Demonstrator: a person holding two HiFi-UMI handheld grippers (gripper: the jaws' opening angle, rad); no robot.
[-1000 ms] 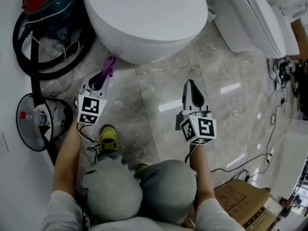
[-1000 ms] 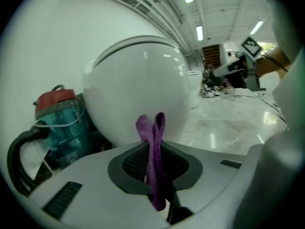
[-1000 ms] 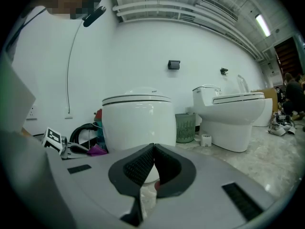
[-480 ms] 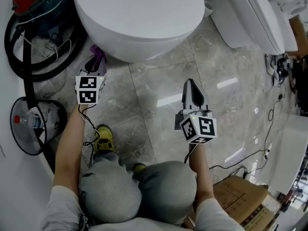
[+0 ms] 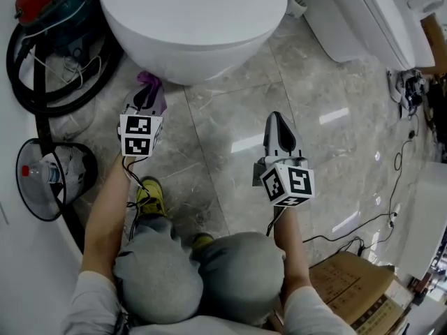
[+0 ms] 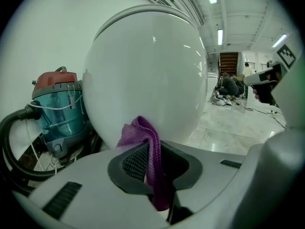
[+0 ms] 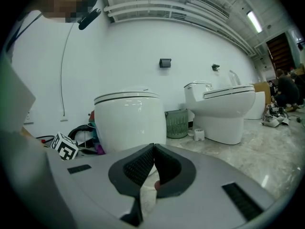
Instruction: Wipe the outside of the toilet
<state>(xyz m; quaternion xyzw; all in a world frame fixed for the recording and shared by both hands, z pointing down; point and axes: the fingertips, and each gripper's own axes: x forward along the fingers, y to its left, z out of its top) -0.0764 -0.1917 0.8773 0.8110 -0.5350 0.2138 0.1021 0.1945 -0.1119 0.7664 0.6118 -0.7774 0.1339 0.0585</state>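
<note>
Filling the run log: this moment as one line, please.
left gripper: shut on purple cloth, close to toilet bowl | right gripper: shut, empty, above floor

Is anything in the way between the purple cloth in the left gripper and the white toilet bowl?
Nothing visible. The purple knitted cloth in the left gripper faces the round white toilet bowl directly; the teal vacuum cleaner stands off to its left.

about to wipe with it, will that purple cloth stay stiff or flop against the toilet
Probably floppy: the purple cloth bunches in soft folds in the left gripper. Its knitted weave likely drags rather than slips on the glossy toilet.
</note>
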